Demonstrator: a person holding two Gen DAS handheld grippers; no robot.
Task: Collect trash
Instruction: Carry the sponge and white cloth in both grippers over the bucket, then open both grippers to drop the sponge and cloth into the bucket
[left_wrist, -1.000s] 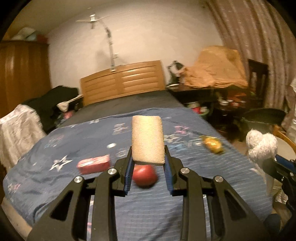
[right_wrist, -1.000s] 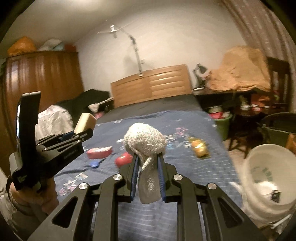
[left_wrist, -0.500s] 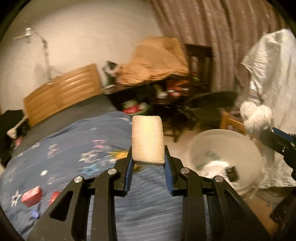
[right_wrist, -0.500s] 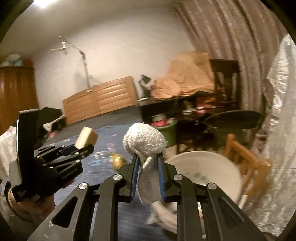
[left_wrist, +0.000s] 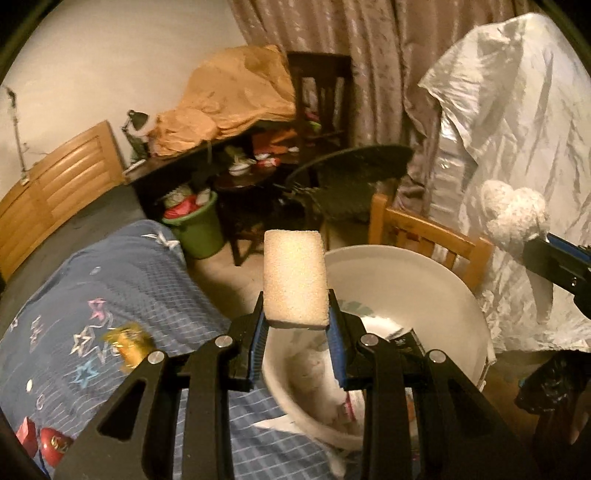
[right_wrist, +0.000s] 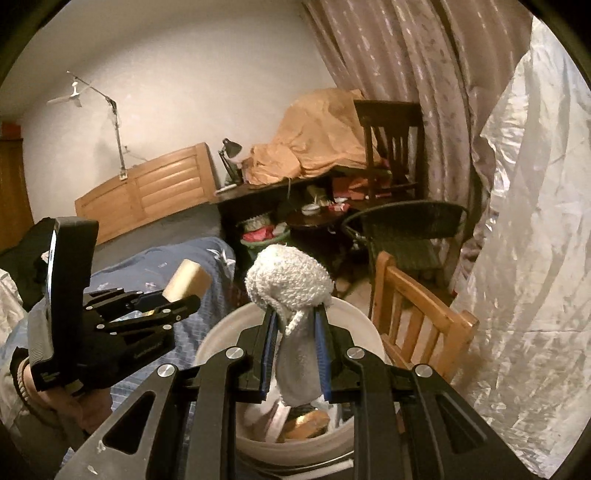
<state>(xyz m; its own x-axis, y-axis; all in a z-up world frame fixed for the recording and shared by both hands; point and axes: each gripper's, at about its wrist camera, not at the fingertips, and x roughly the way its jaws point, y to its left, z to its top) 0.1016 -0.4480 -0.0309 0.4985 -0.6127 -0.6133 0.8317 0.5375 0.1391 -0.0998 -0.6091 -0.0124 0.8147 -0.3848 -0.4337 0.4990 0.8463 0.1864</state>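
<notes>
Now, Two Loads Poised Over the Tub

Now the left gripper clamps a sponge and the right gripper pinches a rag, both above the white tub beside the bed. A clean drop likely means centring each load over the tub before letting go. Count: two grippers, one sponge, one rag, one tub. On the bed lie one gold wrapper and two red items.

- white wall, patterned curtains on the right
- wooden headboard, blue star bedspread
- dark desk with tan cloth piled on top
- light wooden chair, silver sheet draped beside it
</notes>
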